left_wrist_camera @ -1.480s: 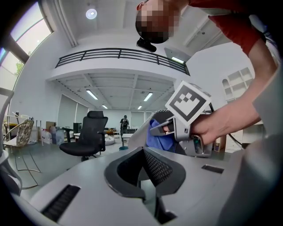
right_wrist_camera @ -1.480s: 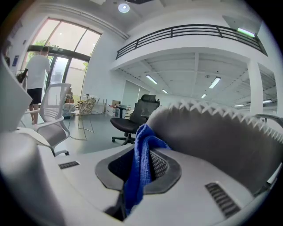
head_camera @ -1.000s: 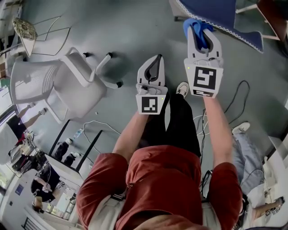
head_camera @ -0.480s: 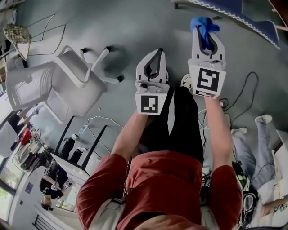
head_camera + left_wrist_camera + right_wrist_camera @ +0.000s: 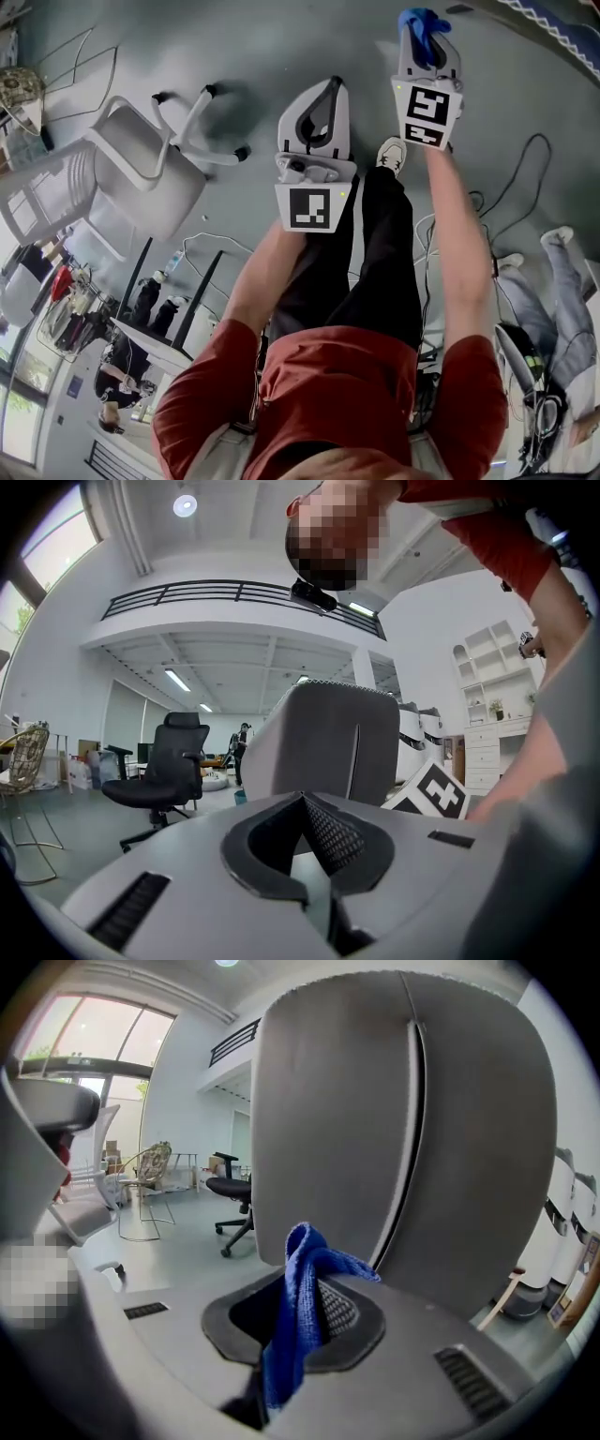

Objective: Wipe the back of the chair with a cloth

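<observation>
Reaching forward, right tongs (image 5: 429, 42) clamped on blue cloth (image 5: 298, 1316), facing grey chair back (image 5: 394, 1129), left tongs (image 5: 330, 89) closed, empty.

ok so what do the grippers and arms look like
The left gripper and right gripper are pale grey plastic shells with dark-lined openings and tapered jaws. Each carries a cube with black-and-white square markers. The arms are bare below rust-red short sleeves.

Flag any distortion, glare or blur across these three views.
Head view: sharp, evenly lit, soft shadow beside the white chair, edges bent by the wide lens. Left gripper view: strong fisheye, dark corners, ceiling lamp blown out. Right gripper view: same fisheye, windows overexposed, cloth crisp.
</observation>
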{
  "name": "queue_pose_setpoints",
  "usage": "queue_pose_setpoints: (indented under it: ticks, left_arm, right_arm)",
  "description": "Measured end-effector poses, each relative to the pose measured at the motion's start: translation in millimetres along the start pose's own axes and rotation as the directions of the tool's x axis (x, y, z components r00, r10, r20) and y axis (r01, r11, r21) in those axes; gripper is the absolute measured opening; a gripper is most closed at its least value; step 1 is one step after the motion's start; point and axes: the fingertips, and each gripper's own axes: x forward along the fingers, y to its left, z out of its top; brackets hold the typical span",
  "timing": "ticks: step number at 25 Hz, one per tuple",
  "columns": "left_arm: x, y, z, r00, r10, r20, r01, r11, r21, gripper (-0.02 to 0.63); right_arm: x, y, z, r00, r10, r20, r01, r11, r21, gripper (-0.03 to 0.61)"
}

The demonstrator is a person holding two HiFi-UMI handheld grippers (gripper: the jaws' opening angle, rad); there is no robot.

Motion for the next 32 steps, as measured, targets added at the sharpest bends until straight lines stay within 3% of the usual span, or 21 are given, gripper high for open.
queue_pose_setpoints:
  ticks: [8, 17, 25, 32]
  left_arm:
    - [9, 4, -22, 0.998, 0.012, -0.063, -0.014, 0.999, -0.029, 0.014]
    - [-4, 3, -36, 0.995, 0.016, -0.101, -0.018, 1.0, -0.024, 0.014]
    - [-7, 1, -21, 0.996, 0.008, -0.094, -0.01, 1.0, -0.028, 0.014]
    - [-5, -10, 13, 0.998, -0.007, -0.07, 0.006, 1.0, -0.005, 0.013]
  right_arm:
    - [86, -25, -35, 0.995, 0.006, -0.105, -0.002, 0.999, 0.043, 0.051]
    - [98, -31, -35, 0.99, 0.007, -0.143, 0.001, 0.999, 0.051, 0.051]
    - [73, -27, -2, 0.993, -0.001, -0.119, 0.004, 1.0, 0.027, 0.051]
    - [22, -37, 58, 0.998, -0.02, -0.065, 0.019, 1.0, -0.011, 0.051]
